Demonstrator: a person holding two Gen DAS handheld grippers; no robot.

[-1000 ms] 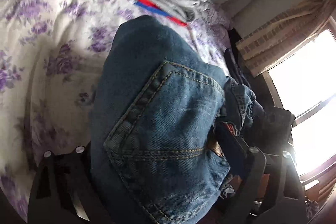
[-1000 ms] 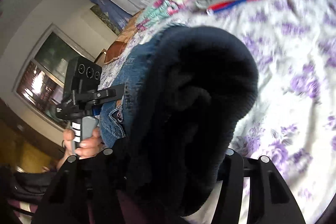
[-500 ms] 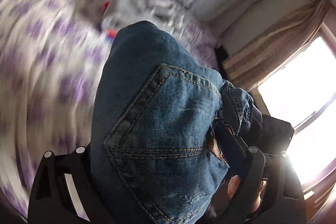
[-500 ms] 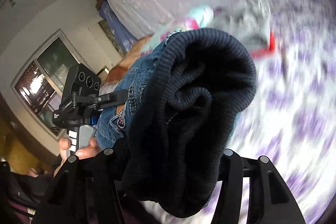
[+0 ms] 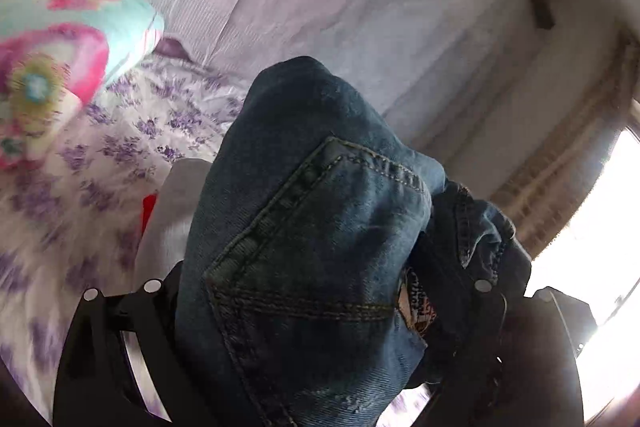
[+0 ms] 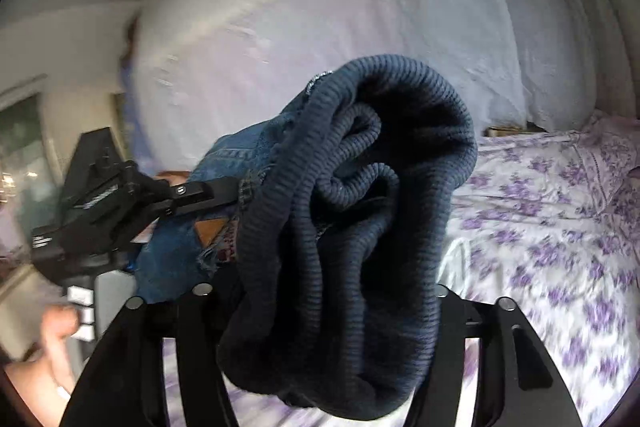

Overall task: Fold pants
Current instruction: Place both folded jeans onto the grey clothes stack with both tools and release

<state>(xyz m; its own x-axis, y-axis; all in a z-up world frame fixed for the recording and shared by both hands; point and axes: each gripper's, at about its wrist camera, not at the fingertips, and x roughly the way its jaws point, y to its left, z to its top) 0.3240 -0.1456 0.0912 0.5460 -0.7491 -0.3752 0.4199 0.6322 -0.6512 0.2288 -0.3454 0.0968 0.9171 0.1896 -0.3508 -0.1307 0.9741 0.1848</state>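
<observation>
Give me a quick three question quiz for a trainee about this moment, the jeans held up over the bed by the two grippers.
1. True or false: the jeans lie flat on the floral bedsheet.
2. Which part does the right gripper clamp? A) ribbed dark knit waistband B) back pocket C) bare hem
3. Fill in: the left gripper pinches denim at the stitched back ____.

Key
1. False; they are bunched and lifted between both grippers.
2. A
3. pocket
</observation>
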